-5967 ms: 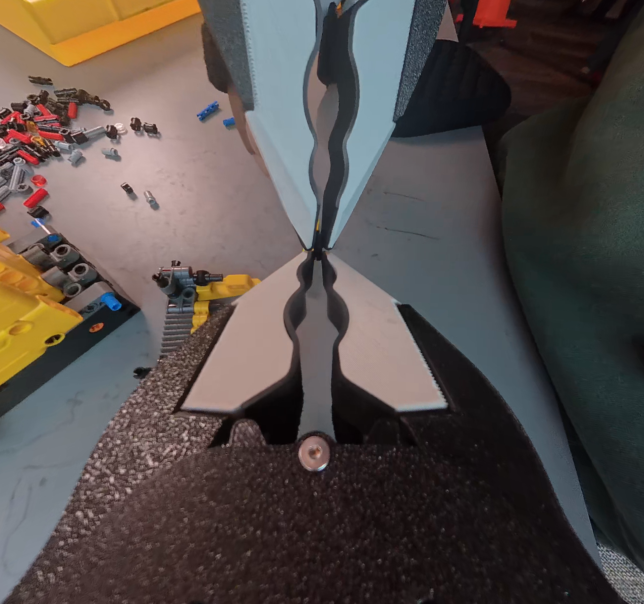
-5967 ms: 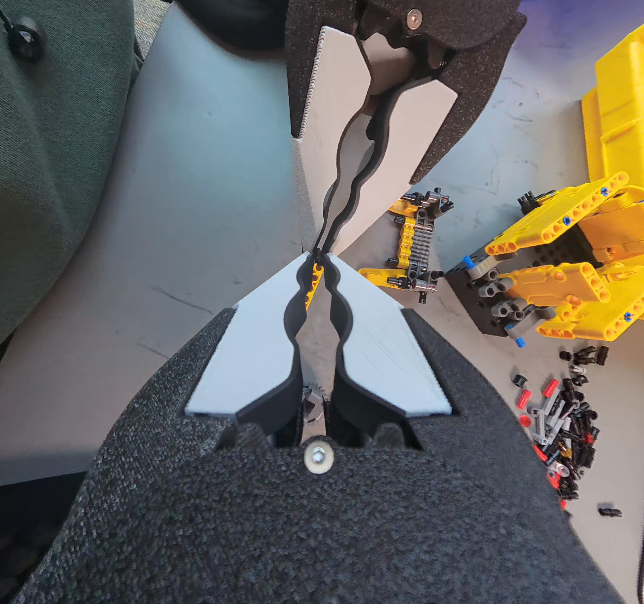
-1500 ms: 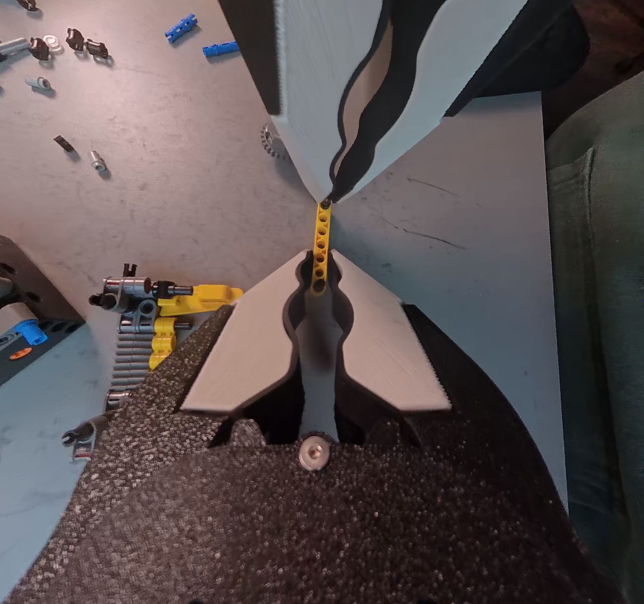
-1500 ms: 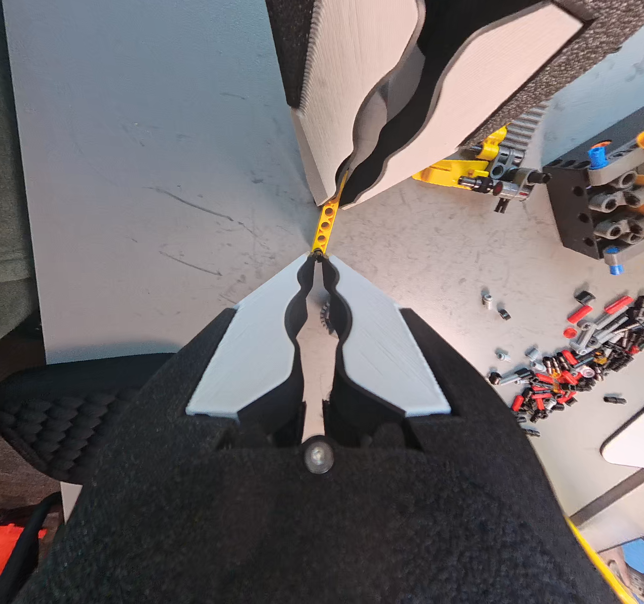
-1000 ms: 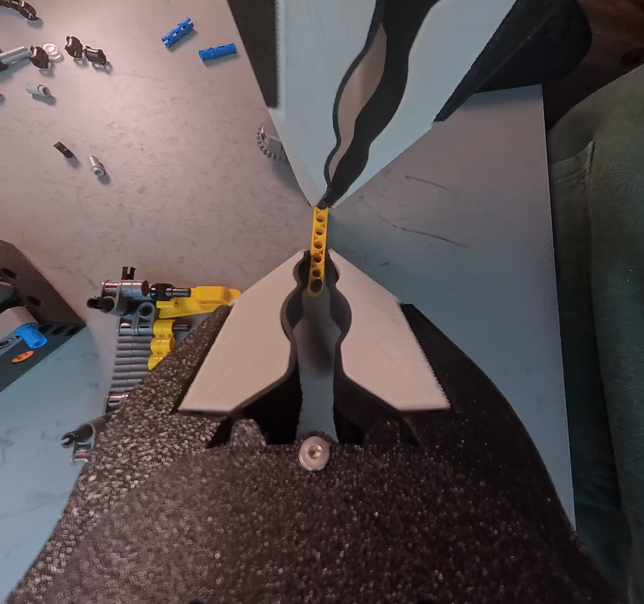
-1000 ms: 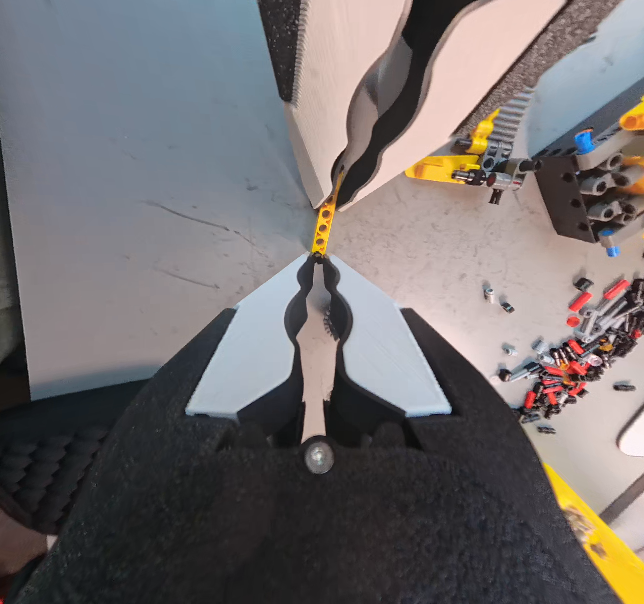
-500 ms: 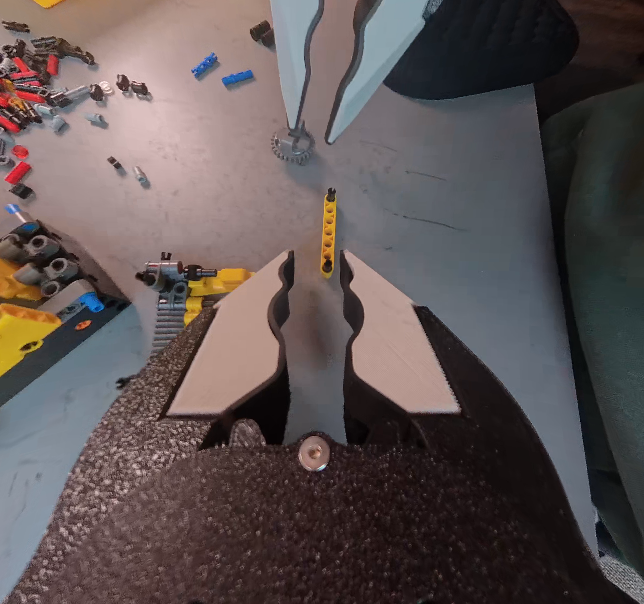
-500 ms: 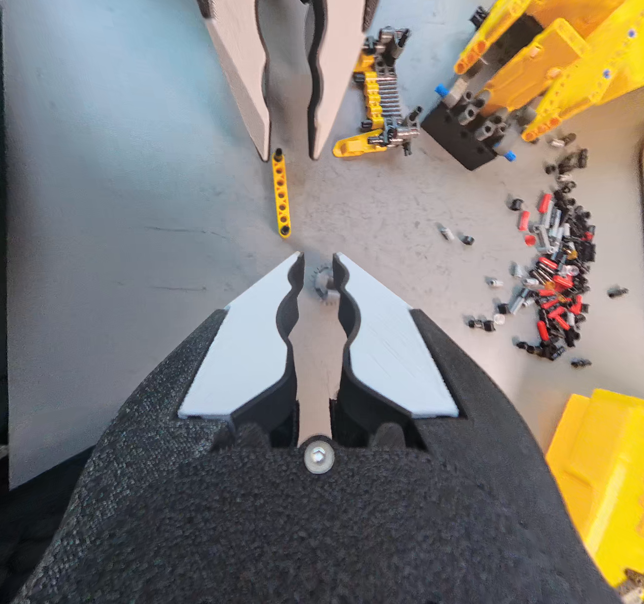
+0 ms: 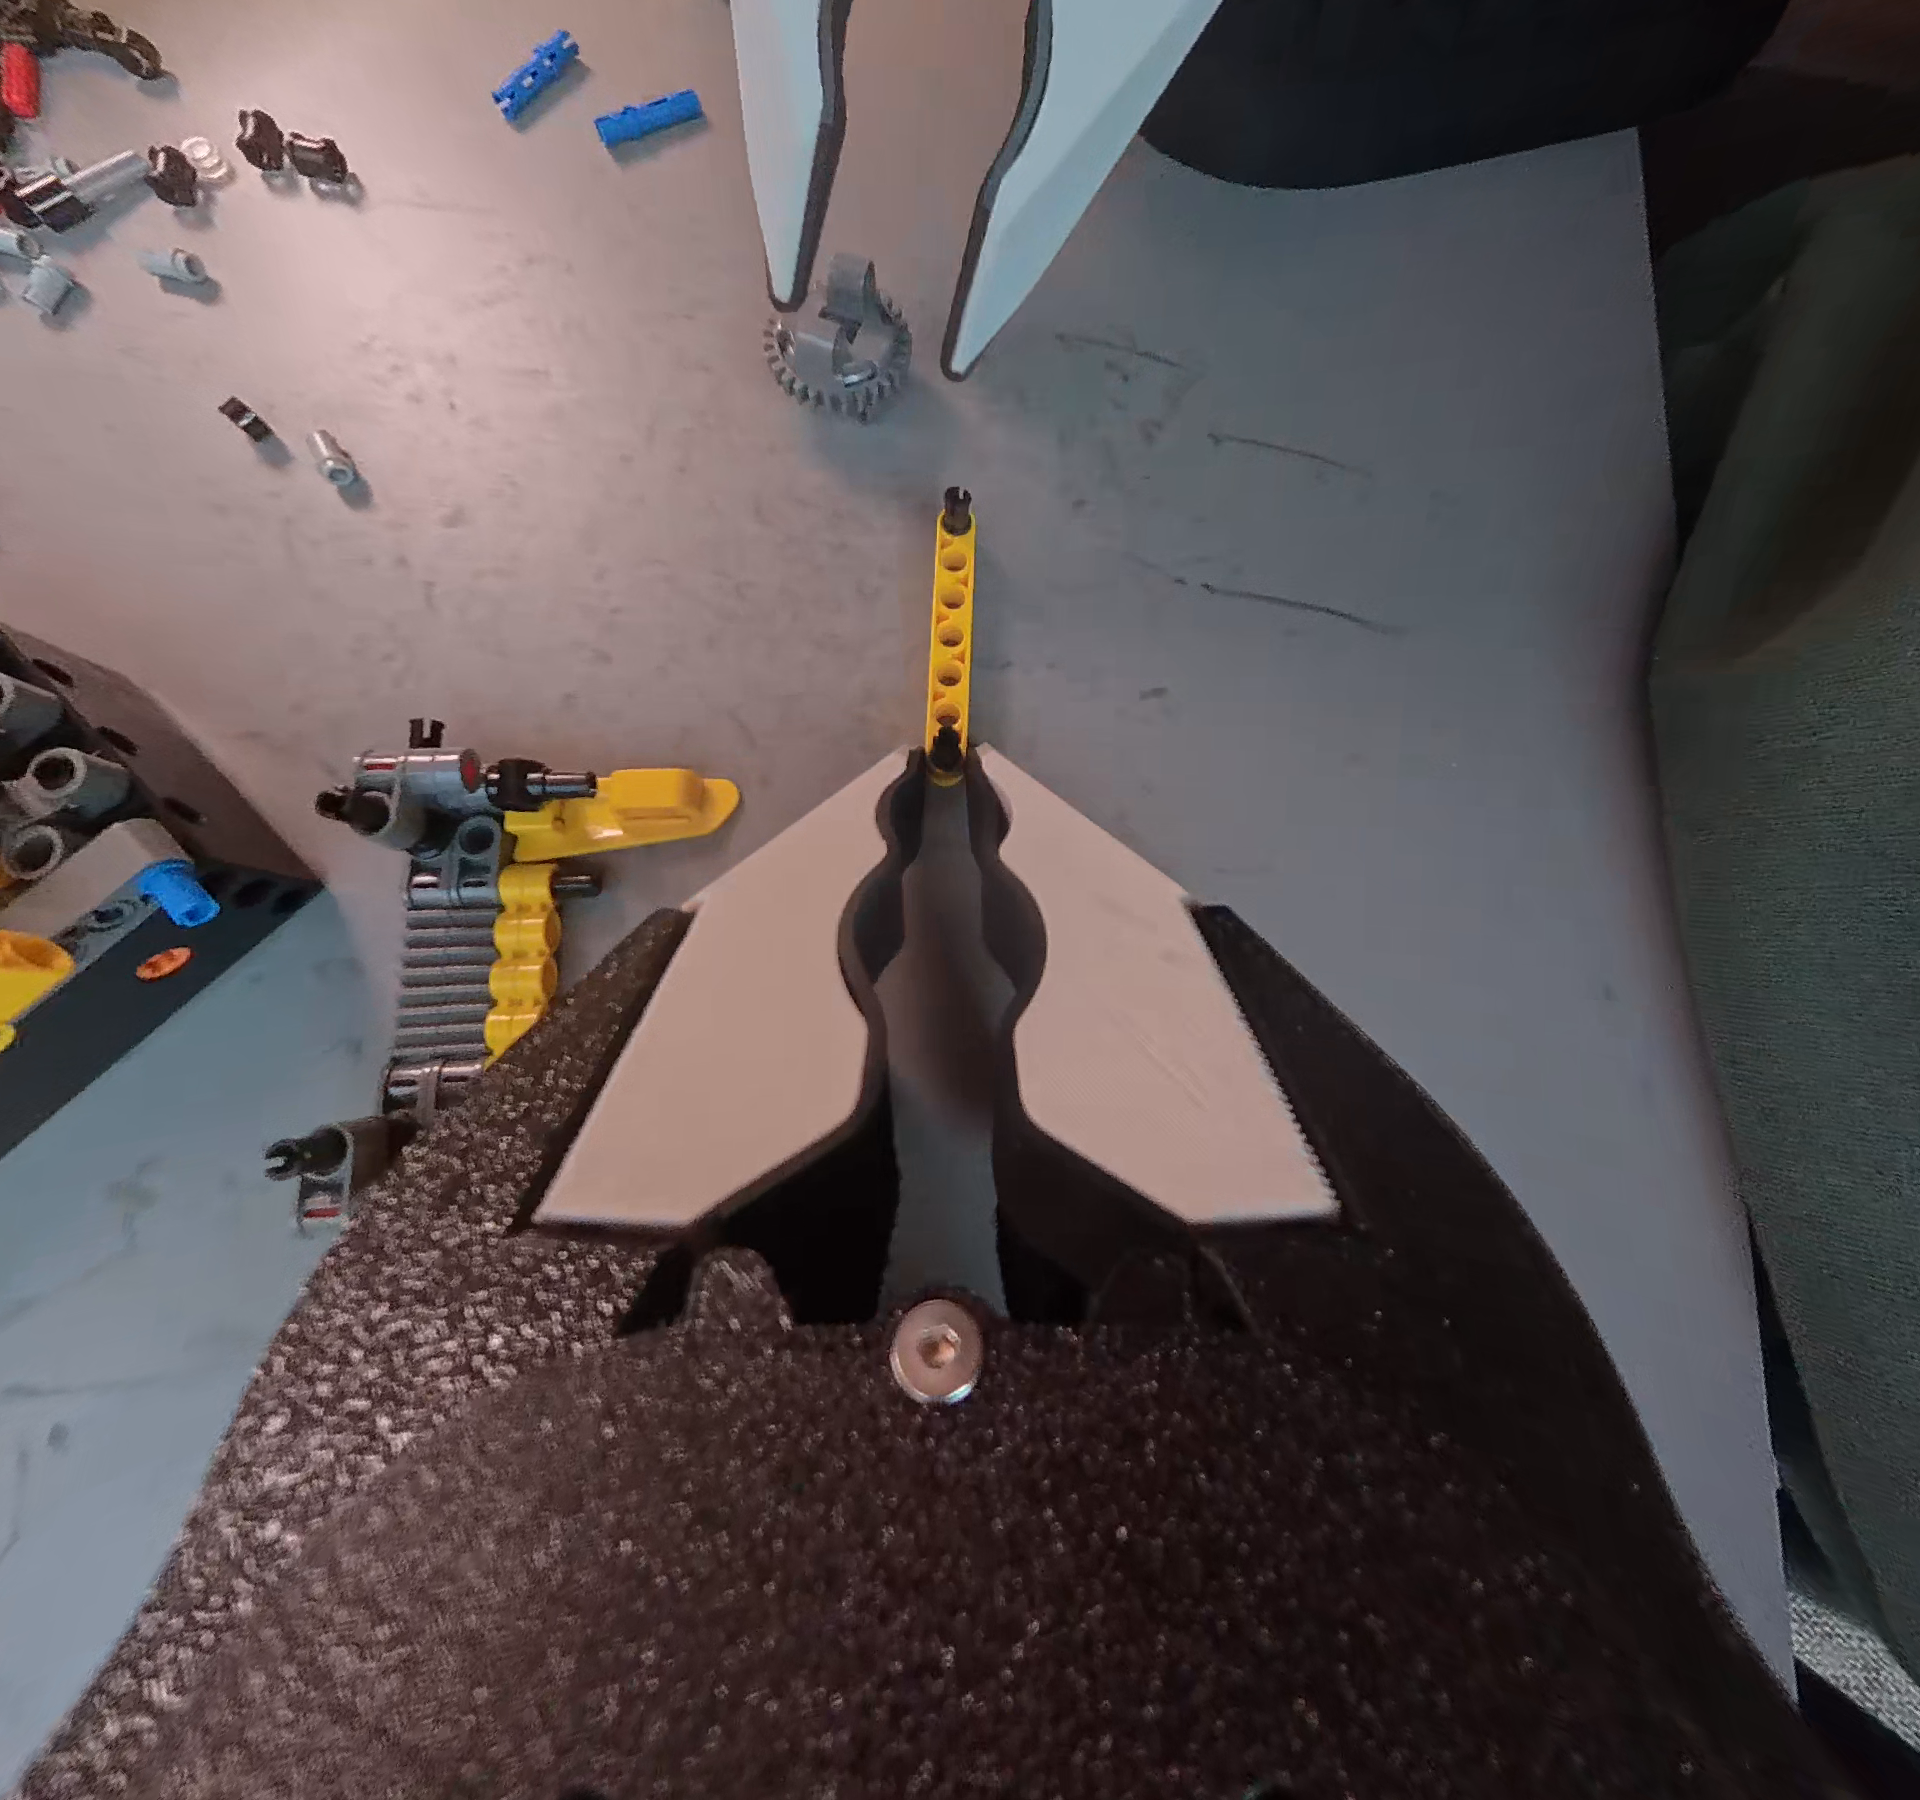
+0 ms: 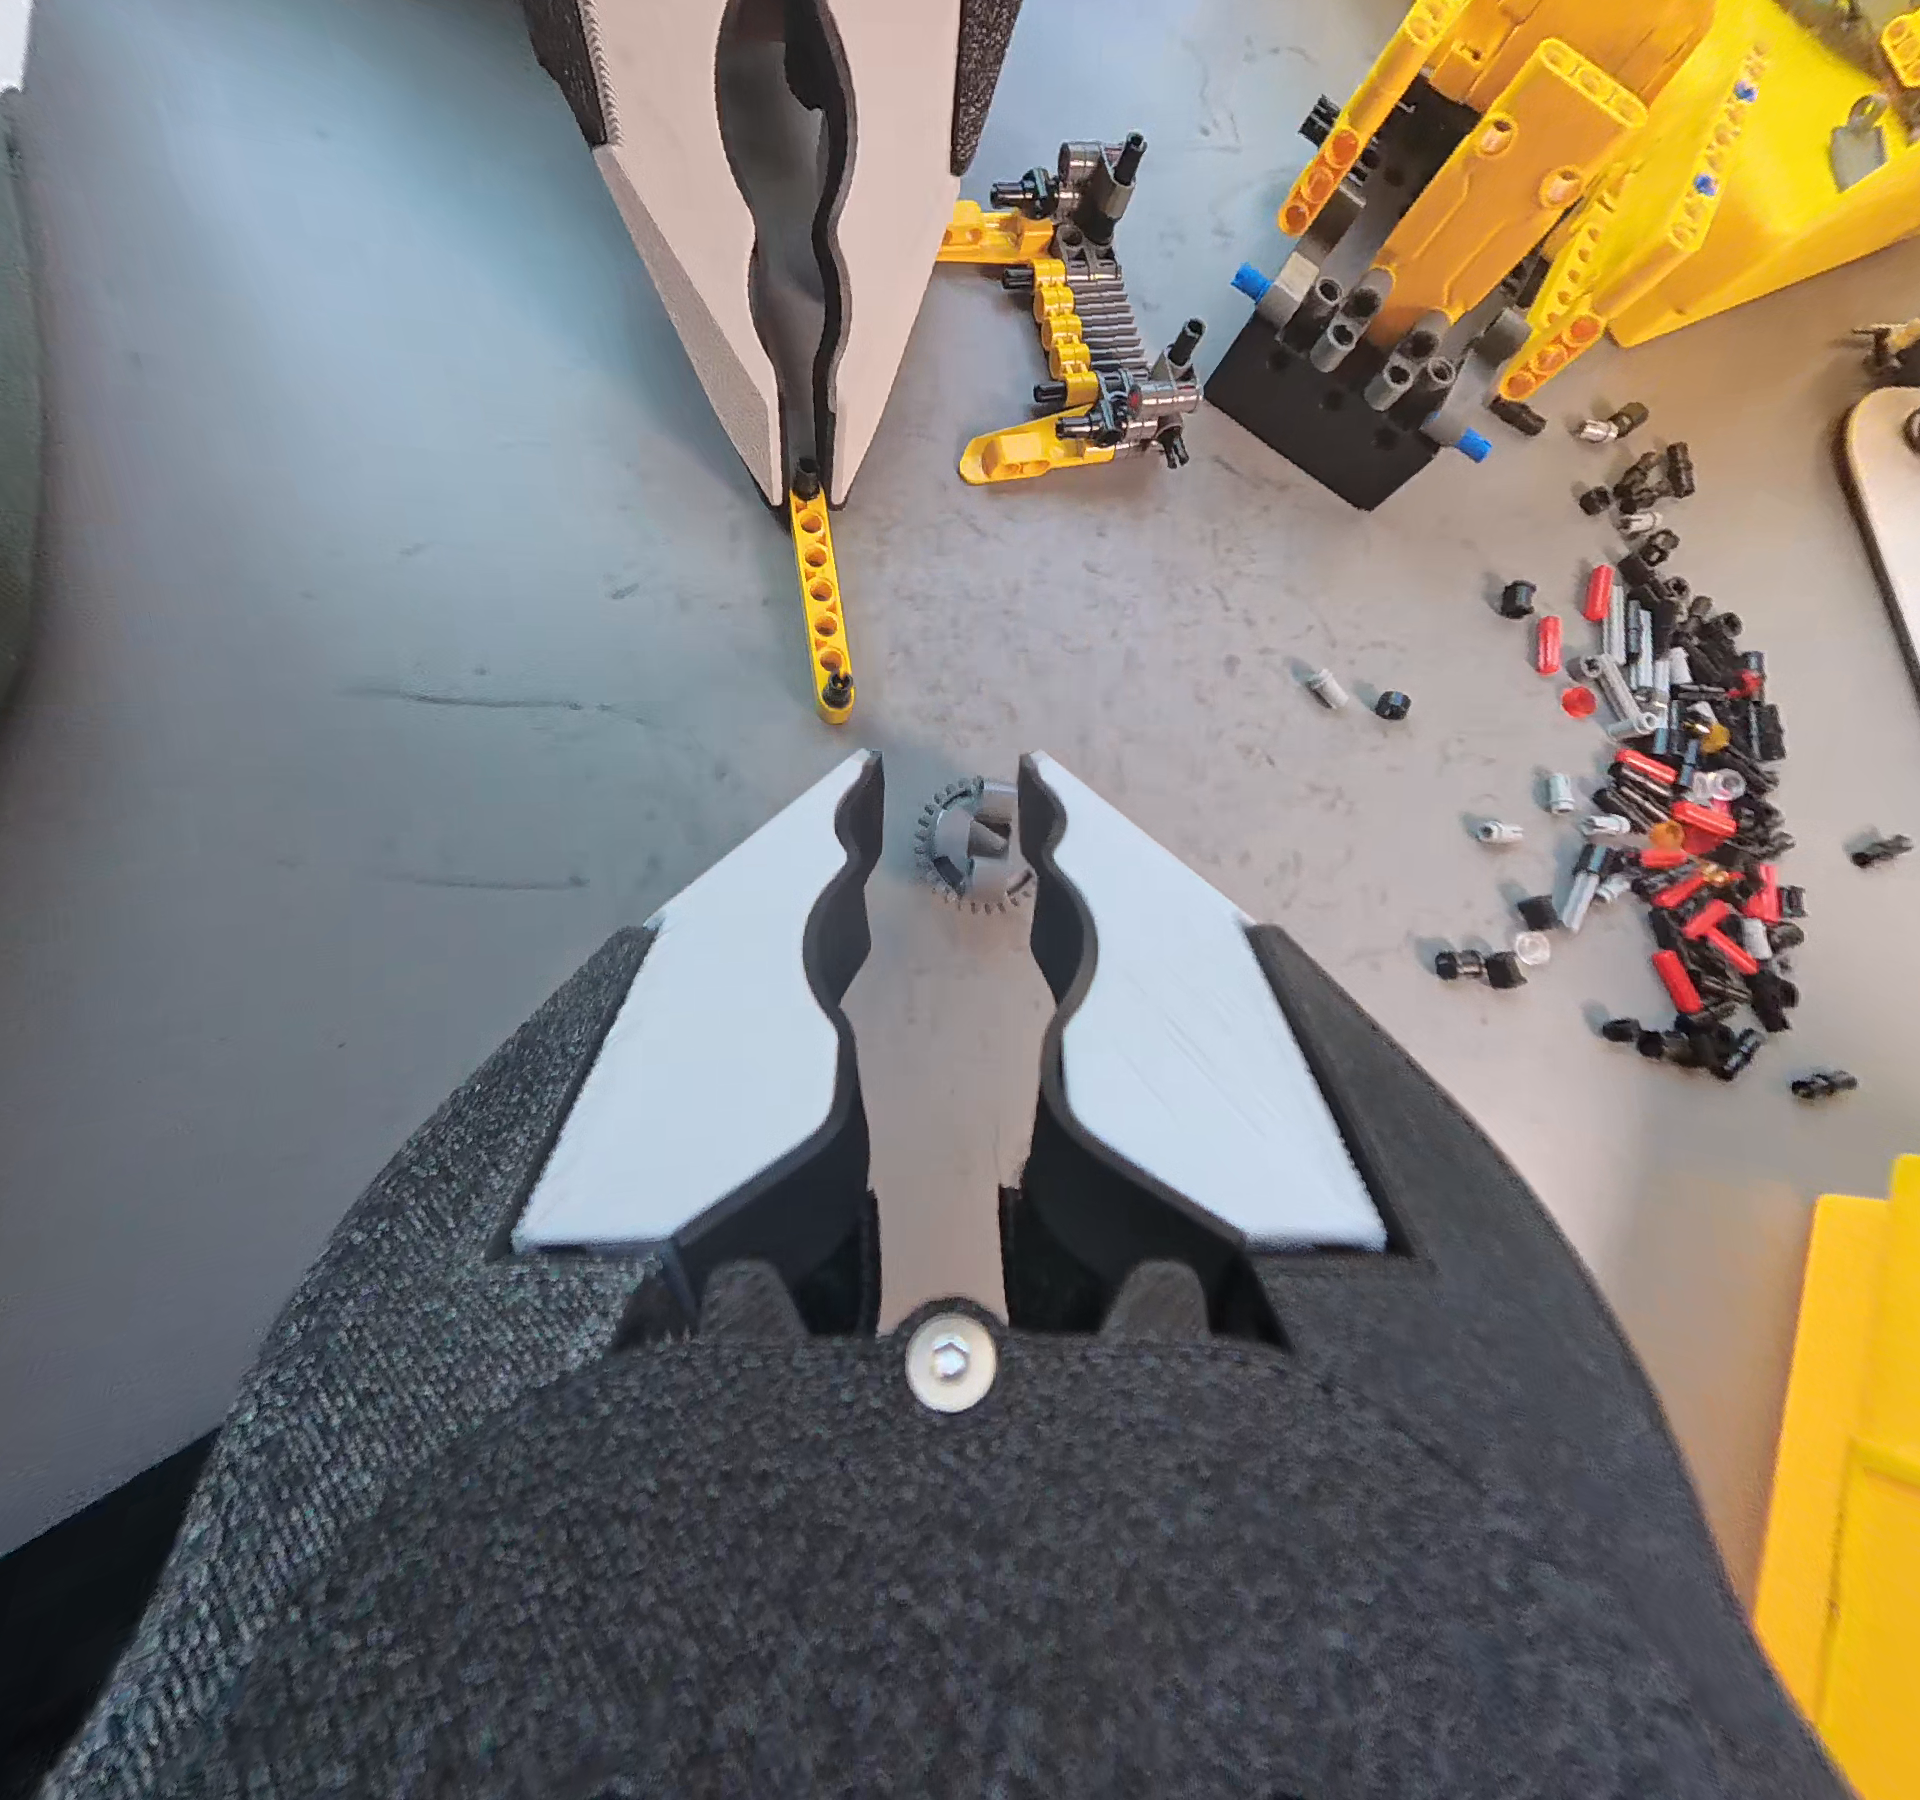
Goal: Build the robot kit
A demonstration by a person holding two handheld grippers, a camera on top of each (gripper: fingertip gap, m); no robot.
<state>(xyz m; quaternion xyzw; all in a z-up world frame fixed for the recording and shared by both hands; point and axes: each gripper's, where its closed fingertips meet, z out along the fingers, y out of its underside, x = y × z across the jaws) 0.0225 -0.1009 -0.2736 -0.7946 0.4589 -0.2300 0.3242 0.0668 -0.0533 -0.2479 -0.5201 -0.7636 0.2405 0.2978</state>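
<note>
A thin yellow beam [image 9: 954,628] with a black pin at each end lies flat on the grey table [image 9: 1299,815]. My left gripper [image 9: 945,761] is shut on its near end. The right wrist view shows the same grip from the other side, with the left gripper [image 10: 808,493] on the beam [image 10: 821,597]. My right gripper [image 10: 951,763] is open. Its fingers stand on either side of a small grey gear [image 10: 971,846] that lies on the table. In the left wrist view the right gripper [image 9: 873,332] straddles that gear [image 9: 842,348] just beyond the beam's far end.
A yellow and grey toothed sub-assembly [image 9: 488,898] lies left of my left gripper. A big yellow and black model [image 10: 1455,223] stands beyond it. Several small pins [image 10: 1683,815] are heaped at the right, two blue pins [image 9: 592,98] lie apart. A yellow tray [image 10: 1849,1438] and green cloth [image 9: 1787,815] flank the table. There is about 8 cm between the tips of the two grippers.
Both grippers held the beam between them, then let it go onto the table. Now my left gripper has closed on its near end, and my open right gripper has come around the gear.
</note>
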